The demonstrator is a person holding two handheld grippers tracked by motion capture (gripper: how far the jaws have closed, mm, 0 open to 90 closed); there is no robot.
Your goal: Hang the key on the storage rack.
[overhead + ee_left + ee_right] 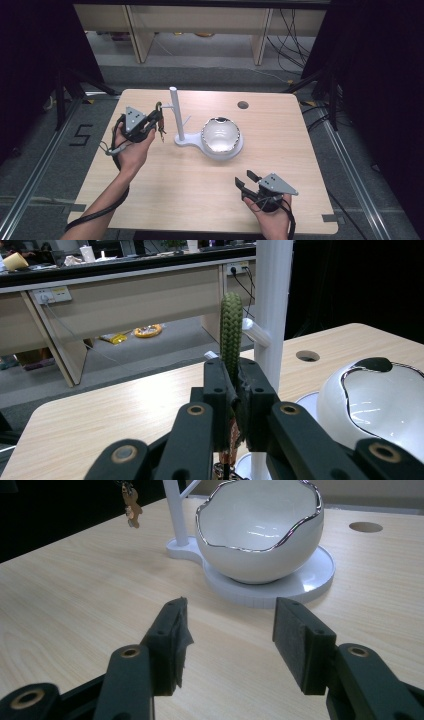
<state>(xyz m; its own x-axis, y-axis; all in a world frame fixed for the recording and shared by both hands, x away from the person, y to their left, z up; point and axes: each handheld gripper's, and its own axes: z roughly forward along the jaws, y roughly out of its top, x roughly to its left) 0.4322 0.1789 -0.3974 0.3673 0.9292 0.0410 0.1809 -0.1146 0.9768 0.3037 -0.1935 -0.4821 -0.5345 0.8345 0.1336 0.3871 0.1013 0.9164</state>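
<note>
My left gripper (159,117) is shut on a green braided cord loop (231,335), which stands up from between the jaws. A small brown charm (162,134) dangles below it. The loop's top is close to a short peg (255,331) on the white stand's post (176,117); I cannot tell whether they touch. A white bowl with a wavy silver rim (220,134) sits on the stand's round base (234,151). My right gripper (245,179) rests open near the front right of the table, its jaws (230,640) pointing at the bowl (260,535) with nothing between them.
The light wooden table (190,200) has a round cable hole (243,105) at the back right. Beyond the far edge are the floor, desk legs and cables. Dark curtains flank both sides.
</note>
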